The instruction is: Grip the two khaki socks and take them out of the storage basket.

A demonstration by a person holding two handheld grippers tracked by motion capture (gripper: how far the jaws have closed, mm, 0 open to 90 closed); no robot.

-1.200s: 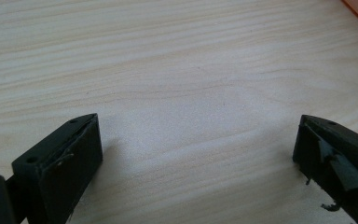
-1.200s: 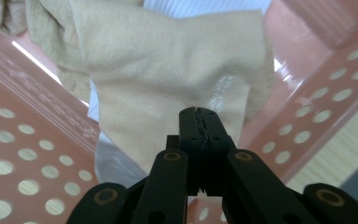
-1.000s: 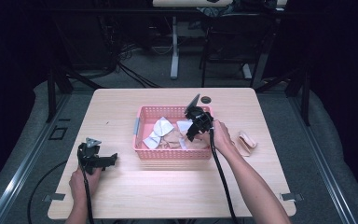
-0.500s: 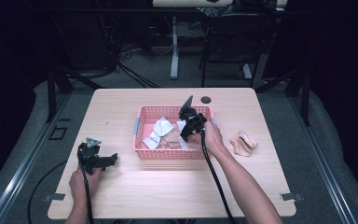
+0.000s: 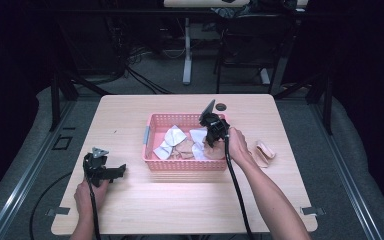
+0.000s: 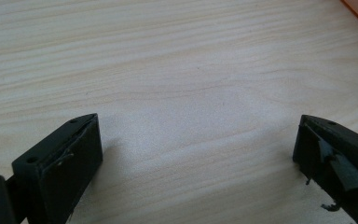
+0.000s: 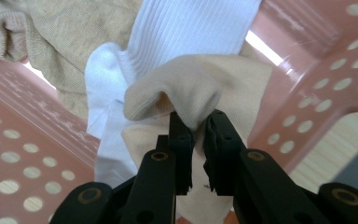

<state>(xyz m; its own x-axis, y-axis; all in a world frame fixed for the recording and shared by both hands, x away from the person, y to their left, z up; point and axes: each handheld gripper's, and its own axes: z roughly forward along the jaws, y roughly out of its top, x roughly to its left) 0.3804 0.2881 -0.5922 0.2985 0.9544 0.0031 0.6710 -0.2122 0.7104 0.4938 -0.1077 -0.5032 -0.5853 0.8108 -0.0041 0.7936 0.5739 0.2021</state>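
1. Two claws are at work: the right claw (image 7: 196,140) reaches down into the pink basket (image 5: 180,164), and the left claw (image 6: 196,154) lies on the bare tabletop (image 5: 180,200), well apart from the basket.
2. We see the right claw's jaws, which have just been closing, pinched on a fold of the beige sock (image 7: 191,88); this sock lies in the basket by its right wall, on top of a white ribbed sock (image 7: 191,28).
3. The left claw stands wide open with nothing between its jaws, only pale wood grain.
4. Around the gripped sock, the basket's perforated plastic walls crowd in on both sides, and a tan knitted cloth (image 7: 51,28) lies just behind.
5. From above we count about four white pieces and some tan ones in the basket; an exact count we cannot tell.
6. One more beige sock bundle (image 5: 264,151) lies on the tabletop, right of the basket.
7. One dark round hole (image 5: 222,107) sits in the tabletop behind the basket.
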